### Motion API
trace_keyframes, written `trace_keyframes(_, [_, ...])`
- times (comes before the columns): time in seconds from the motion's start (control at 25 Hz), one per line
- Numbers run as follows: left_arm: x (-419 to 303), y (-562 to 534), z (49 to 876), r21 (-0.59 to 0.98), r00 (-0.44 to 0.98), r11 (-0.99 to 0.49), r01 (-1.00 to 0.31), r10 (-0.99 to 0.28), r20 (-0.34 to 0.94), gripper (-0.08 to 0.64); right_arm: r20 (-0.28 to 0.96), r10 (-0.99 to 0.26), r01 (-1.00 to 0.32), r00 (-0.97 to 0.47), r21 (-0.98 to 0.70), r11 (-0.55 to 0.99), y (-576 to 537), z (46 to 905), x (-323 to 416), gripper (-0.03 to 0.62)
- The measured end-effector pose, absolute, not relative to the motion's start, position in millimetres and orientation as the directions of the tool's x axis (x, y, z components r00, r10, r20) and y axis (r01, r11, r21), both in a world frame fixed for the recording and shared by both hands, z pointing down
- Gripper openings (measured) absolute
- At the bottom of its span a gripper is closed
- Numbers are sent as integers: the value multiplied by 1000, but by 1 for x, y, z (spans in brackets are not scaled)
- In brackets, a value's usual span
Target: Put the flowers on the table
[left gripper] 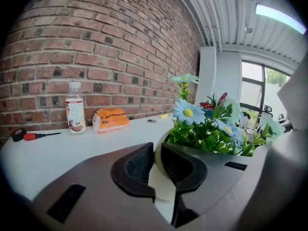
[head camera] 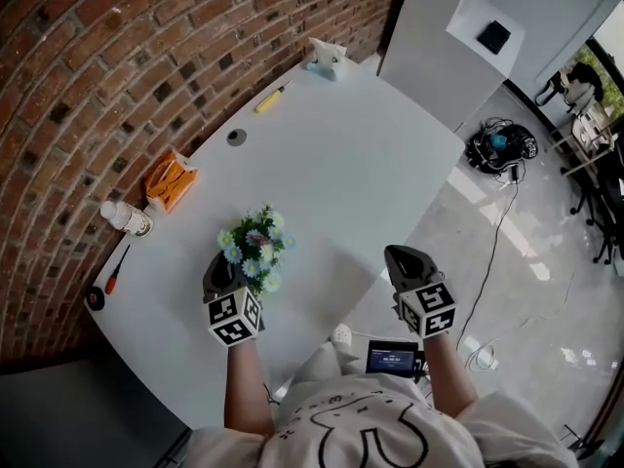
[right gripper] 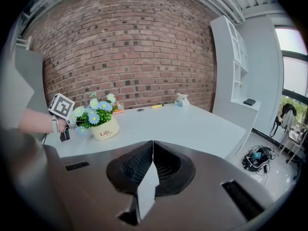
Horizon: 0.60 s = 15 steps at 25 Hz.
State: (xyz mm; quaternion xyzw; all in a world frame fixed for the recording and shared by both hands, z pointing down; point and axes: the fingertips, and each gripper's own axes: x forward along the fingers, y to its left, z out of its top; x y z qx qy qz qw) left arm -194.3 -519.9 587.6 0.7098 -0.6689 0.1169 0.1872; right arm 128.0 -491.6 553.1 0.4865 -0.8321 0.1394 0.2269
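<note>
The flower pot (right gripper: 104, 129) appeared to rest on the white tabletop (head camera: 370, 164), so only release seemed left: the left gripper (left gripper: 157, 165) had its fingers clamped on the pot's rim, while the right gripper (right gripper: 153, 162) had its fingers together, empty.

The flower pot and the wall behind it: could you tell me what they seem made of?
Flower pot: probably ceramic, cream with a smooth face and printed lettering, though plastic is possible. Wall: red brick, matte, with visible mortar joints.
</note>
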Motion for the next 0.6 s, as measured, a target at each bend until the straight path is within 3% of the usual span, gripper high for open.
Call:
trace_keyframes(0.32, [-194,-526,600,132,96,-42,-990,-891,443,60,530,-737,-873,-420,-13,488,-491,561,127,17])
trace_keyframes(0.6, [-199,-521,597,130,79,-21,-991,-887,456,115,512,-741,-864,-434,-6,503,-493,550,122,17])
